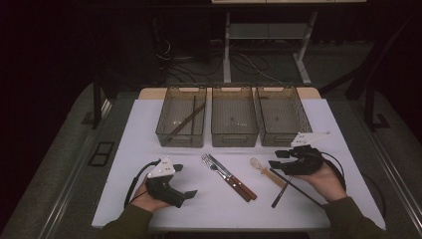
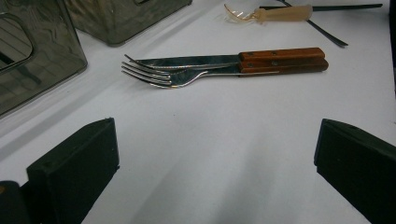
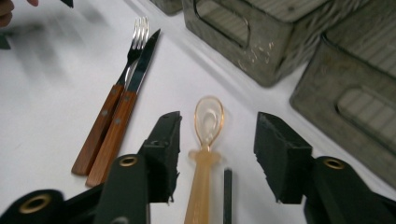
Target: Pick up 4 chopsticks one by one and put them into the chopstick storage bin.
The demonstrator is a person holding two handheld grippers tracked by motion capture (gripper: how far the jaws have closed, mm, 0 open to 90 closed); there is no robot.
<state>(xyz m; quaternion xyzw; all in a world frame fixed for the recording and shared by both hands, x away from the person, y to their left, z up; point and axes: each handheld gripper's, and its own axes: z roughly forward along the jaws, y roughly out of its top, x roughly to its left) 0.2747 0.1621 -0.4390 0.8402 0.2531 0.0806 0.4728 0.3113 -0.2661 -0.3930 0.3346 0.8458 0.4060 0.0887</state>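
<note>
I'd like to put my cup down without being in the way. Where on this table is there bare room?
Bare patches: the table left of the left bin, and the front strip below the fork and knife. Crowded: around the spoon and chopsticks, where the right gripper works, and the left gripper.

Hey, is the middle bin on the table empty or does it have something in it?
Empty: the middle bin shows only its bare ribbed floor.

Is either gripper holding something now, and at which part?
Nothing is held. The right gripper straddles the translucent amber plastic spoon at its neck, pads apart from it. The left gripper is open.
</note>
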